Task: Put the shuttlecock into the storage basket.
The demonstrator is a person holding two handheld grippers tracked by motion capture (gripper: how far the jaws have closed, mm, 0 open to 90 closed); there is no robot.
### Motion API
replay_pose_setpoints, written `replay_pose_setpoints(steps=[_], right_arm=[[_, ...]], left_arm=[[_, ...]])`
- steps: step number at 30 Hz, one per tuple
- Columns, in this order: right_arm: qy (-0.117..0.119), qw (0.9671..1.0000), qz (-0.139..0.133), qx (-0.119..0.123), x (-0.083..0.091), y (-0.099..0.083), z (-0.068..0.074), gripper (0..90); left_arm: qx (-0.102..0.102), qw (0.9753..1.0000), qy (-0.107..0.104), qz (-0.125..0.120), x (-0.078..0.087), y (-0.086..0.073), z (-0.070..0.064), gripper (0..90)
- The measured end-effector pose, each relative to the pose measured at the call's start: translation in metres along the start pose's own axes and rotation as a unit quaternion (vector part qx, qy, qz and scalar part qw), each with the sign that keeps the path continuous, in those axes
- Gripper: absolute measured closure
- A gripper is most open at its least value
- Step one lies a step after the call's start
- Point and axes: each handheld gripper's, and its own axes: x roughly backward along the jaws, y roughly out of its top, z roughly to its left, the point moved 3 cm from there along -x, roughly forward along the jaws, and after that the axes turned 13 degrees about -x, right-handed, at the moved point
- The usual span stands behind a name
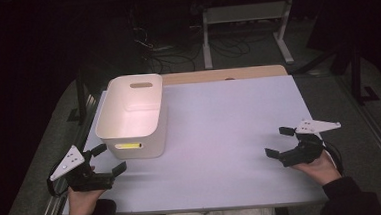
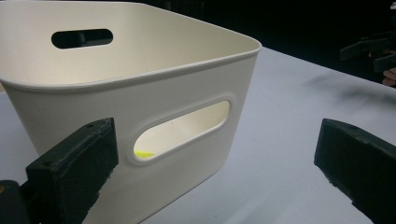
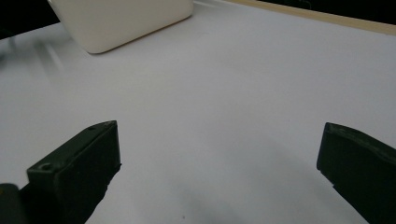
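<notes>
Hovering left gripper (image 1: 104,160) just before white bin (image 1: 134,116) at counter (image 1: 220,135) left-rear, fingers spread, empty. Bin lies directly ahead, handle slot facing fingers. Right gripper (image 1: 280,142) well apart, fingers spread, empty. Left nearer.

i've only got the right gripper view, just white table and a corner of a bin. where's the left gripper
Observer: The left gripper is at the table's near left corner, jaws open, right beside the white bin.
Operator: touching it?
Observer: Cannot tell; its own view shows one jaw in front of the bin wall near the handle slot.
Operator: anything in the bin
Observer: Something yellow shows through that slot, low inside. What it is, I cannot tell.
</notes>
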Motion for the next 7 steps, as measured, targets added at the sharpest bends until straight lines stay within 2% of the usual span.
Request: replay_pose_setpoints(steps=[5,7], right_arm=[[-0.020,0.9998,-0.002,0.002,0.0049,-0.0055,-0.0021,0.0],[-0.021,0.9998,-0.002,0.003,0.0050,-0.0059,-0.0021,0.0]], left_arm=[[0.001,1.0000,0.000,0.001,-0.0007,-0.0001,0.0004,0.0],[0.001,1.0000,0.000,0.001,-0.0007,-0.0001,0.0004,0.0]])
